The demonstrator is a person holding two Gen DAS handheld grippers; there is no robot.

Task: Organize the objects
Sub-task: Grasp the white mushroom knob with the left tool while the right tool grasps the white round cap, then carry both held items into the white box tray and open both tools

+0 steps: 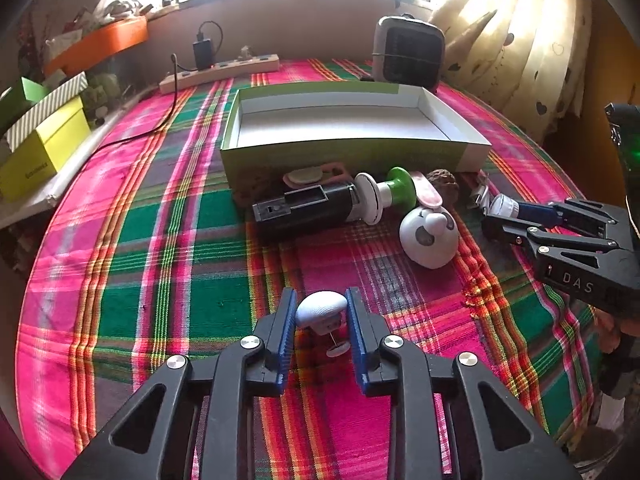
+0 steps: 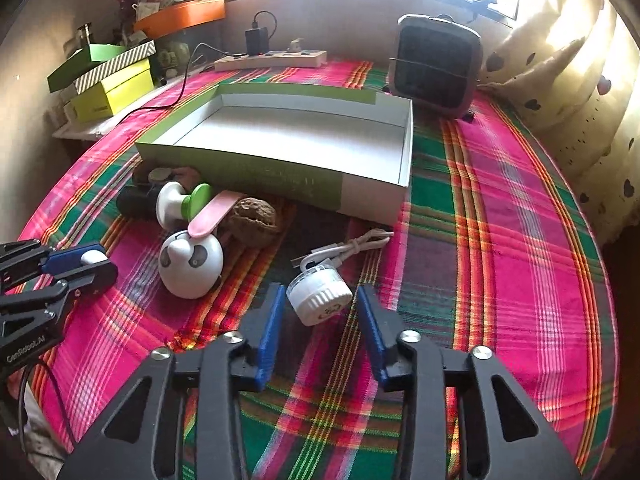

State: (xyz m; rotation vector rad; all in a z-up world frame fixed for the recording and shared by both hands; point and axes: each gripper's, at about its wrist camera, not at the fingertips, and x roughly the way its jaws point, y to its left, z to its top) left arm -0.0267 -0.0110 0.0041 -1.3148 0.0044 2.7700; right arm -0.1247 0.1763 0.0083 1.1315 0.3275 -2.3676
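Grippers over a plaid tablecloth, one object clamped, one framed

Left gripper (image 1: 321, 312) is clenched on a small pale rounded plastic toy with a thin pin and disc foot (image 1: 321, 311); both blue pads press its sides, just above the pink, green and orange plaid tablecloth (image 1: 168, 240). The right gripper (image 2: 322, 300) has its blue fingers spread wide on either side of a short white ribbed plastic cap-shaped piece (image 2: 319, 294), which lies on the cloth untouched by either pad (a clear gap shows on both sides).

Just beyond that cap lies a coiled white USB cable (image 2: 352, 246). To its left sits a white egg-shaped panda figure with grey eye patches (image 2: 191, 263), and touching its top is a flat pink plastic spoon-like strip (image 2: 210, 213), beside a brown wrinkled walnut shell (image 2: 253, 220). Behind these lie a white-and-green mushroom-shaped plunger (image 1: 386, 192) and a black cylindrical device with a rectangular slot (image 1: 298, 208), both close against the front wall of a shallow, open green-and-white cardboard box (image 1: 352, 150).

Farther back stand a grey boxy fan heater (image 1: 408, 52) and a cream power strip with a black charger plugged in (image 1: 224, 68).
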